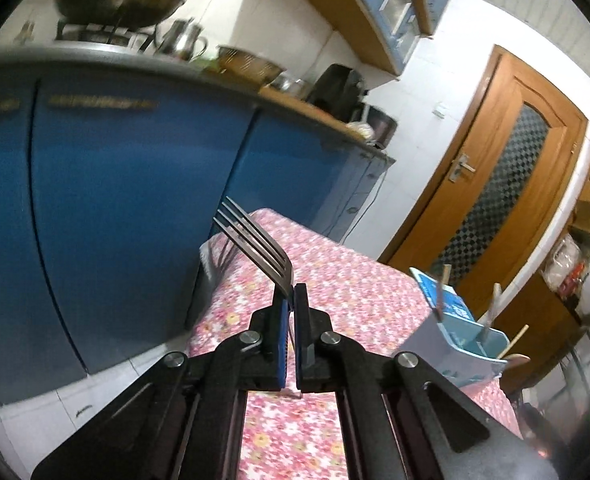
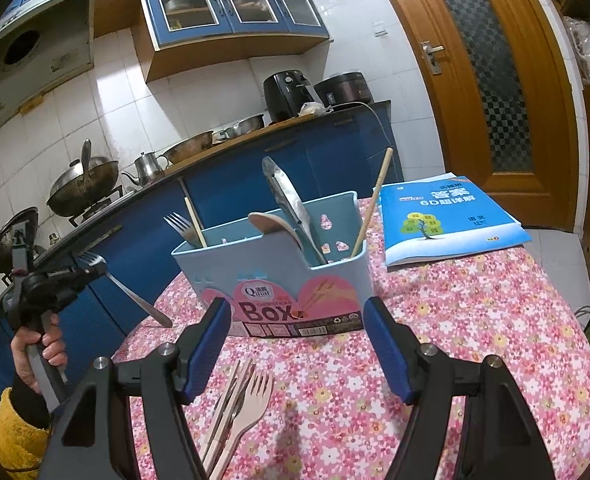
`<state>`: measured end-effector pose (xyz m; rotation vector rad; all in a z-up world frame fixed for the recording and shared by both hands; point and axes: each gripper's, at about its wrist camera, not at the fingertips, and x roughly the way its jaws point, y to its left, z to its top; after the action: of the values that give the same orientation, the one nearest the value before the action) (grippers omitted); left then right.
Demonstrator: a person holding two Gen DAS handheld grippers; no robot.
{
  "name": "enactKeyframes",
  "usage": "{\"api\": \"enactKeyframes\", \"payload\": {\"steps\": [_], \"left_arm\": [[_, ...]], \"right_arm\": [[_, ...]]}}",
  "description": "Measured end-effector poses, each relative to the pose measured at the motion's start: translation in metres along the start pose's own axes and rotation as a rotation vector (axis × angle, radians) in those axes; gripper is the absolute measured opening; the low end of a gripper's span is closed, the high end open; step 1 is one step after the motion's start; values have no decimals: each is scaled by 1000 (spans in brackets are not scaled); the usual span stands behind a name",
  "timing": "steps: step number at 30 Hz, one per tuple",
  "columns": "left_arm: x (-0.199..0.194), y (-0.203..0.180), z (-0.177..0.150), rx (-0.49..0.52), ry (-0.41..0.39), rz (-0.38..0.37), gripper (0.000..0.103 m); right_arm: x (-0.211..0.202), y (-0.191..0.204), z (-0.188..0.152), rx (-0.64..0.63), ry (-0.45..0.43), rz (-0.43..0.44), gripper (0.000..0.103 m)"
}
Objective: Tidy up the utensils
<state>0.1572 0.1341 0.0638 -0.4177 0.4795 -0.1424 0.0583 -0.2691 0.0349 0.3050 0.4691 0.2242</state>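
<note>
My left gripper (image 1: pixel 293 296) is shut on a metal fork (image 1: pixel 255 242) whose tines stick up past the pads. In the right wrist view the same left gripper (image 2: pixel 89 270) holds that fork (image 2: pixel 135 300) in the air left of the table, handle slanting down. A light blue utensil box (image 2: pixel 271 280) stands on the floral tablecloth (image 2: pixel 475 340) with a fork, spoons and chopsticks upright in it. My right gripper (image 2: pixel 297 316) stands open just before the box, nothing between its fingers. A wooden fork (image 2: pixel 253 400) and chopsticks lie on the cloth under it.
A blue book (image 2: pixel 447 216) lies behind and right of the box. Blue kitchen cabinets (image 1: pixel 115 200) with a wok and pots on the counter run behind the table. A wooden door (image 2: pixel 495 80) stands at the right. A person's hand (image 2: pixel 39 348) in a yellow sleeve grips the left handle.
</note>
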Motion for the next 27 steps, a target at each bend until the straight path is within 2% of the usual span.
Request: {"api": "enactKeyframes", "payload": {"steps": [6,16,21,27], "left_arm": [[-24,-31,11,63,-20,-37,0],[-62,-93,37,151,-92,-148,0],[-61,-137,50,229,-126,-162,0],[-31,-180,42,322,-93,-147,0]], "right_arm": [[-5,-3,-3,13,-3,0,72],[-11,-9,-9,28,-3,-5,72],[-15,-14,-11,35,-6,1,72],[-20,-21,-13,55,-9,4,72]]}}
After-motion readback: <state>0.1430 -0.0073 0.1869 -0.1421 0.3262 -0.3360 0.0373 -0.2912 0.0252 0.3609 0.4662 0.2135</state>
